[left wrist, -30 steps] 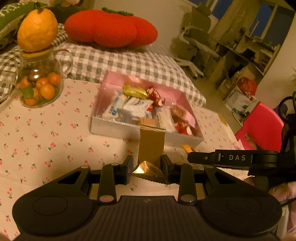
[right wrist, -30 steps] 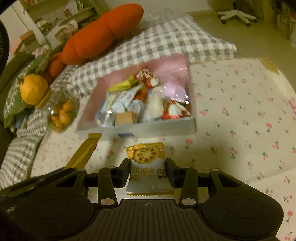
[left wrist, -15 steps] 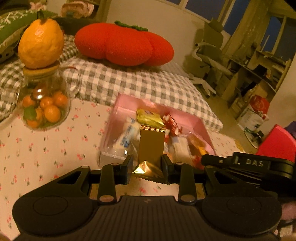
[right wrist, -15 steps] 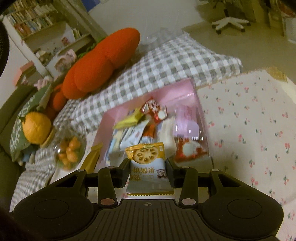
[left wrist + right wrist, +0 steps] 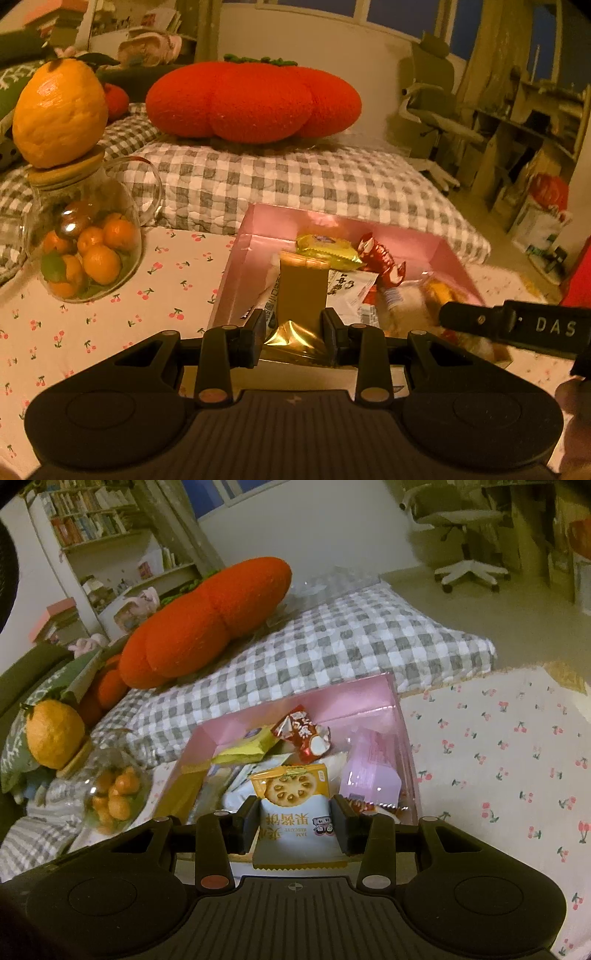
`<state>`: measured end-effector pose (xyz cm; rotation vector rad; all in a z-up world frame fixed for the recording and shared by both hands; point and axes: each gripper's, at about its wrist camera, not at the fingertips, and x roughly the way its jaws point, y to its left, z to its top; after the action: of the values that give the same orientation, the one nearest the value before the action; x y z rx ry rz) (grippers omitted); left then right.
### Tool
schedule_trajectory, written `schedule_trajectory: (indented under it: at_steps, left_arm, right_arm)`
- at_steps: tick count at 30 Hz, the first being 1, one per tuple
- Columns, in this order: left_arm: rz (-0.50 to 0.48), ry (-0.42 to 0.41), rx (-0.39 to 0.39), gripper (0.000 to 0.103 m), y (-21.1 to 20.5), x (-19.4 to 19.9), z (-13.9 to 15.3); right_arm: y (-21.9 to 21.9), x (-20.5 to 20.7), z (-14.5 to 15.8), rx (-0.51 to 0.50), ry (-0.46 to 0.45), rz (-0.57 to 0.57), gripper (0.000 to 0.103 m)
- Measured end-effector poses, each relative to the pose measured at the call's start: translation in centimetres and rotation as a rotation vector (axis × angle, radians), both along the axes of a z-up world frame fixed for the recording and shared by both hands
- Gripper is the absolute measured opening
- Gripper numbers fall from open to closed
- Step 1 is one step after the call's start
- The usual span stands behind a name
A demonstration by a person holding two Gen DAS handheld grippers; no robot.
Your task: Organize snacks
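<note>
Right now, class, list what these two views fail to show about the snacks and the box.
- Pink box, left wrist view: near wall hidden behind the left gripper.
- Gold packet: label not visible.
- Biscuit packet, right wrist view: lower end hidden by the right gripper.
- Snacks beneath: blurred, overlapped.

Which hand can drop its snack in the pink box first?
Probably right: the right hand-held gripper holds its biscuit packet over the pink box; the left's gold packet sits at the near wall.
</note>
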<state>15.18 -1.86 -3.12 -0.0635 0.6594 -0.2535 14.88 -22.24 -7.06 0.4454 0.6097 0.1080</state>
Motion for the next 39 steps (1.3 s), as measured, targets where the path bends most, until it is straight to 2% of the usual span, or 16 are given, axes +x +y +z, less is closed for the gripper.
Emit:
schedule_trajectory:
  at_steps: [2, 5, 7, 9, 11, 13, 15, 19, 24, 29, 34, 39]
  left_arm:
    - [-0.007, 0.004, 0.006, 0.024, -0.1, 0.0, -0.1]
    - [-0.015, 0.003, 0.022, 0.025, -0.3, 0.0, -0.1]
    - [-0.012, -0.001, 0.032, 0.032, -0.4, -0.1, -0.1]
    - [-0.014, 0.001, 0.033, 0.037, -0.4, -0.1, 0.0]
    - [-0.012, 0.002, 0.032, 0.044, -0.3, -0.1, 0.1]
    - [-0.012, 0.000, 0.033, 0.055, -0.3, -0.3, 0.3]
    - [-0.018, 0.003, 0.036, 0.059, -0.2, -0.4, 0.4]
    - [-0.027, 0.008, 0.040, 0.068, -0.1, -0.8, 0.8]
    - [-0.037, 0.016, 0.051, 0.077, 0.0, -1.6, 1.4]
    - [-0.041, 0.032, 0.075, 0.086, 0.3, -2.5, 1.7]
    - [-0.015, 0.055, 0.069, 0.097, 1.1, -3.4, 2.0]
    - [0.021, 0.089, 0.102, 0.102, 1.6, -4.2, 2.1]
  right_arm:
    - [0.1, 0.1, -0.1, -0.023, 0.000, -0.003, 0.040]
    - [0.1, 0.1, -0.3, -0.036, -0.003, -0.007, 0.043]
    - [0.0, 0.0, -0.2, -0.030, -0.006, -0.014, 0.045]
    - [-0.1, -0.1, -0.1, -0.023, -0.007, -0.013, 0.057]
    - [-0.1, -0.3, 0.1, -0.028, -0.012, -0.012, 0.061]
    - [-0.2, -0.4, 0.3, -0.034, -0.012, -0.007, 0.064]
    - [-0.2, -0.7, 0.4, -0.037, -0.009, -0.005, 0.071]
    - [-0.3, -1.3, 0.9, -0.058, -0.008, 0.005, 0.072]
    - [-0.7, -2.4, 1.7, -0.064, -0.014, 0.006, 0.080]
    - [-1.5, -3.3, 2.0, -0.070, 0.000, -0.003, 0.083]
    - [-2.5, -4.3, 1.9, -0.093, 0.031, -0.026, 0.085]
    - [-3.1, -5.7, 1.9, -0.118, 0.063, -0.033, 0.086]
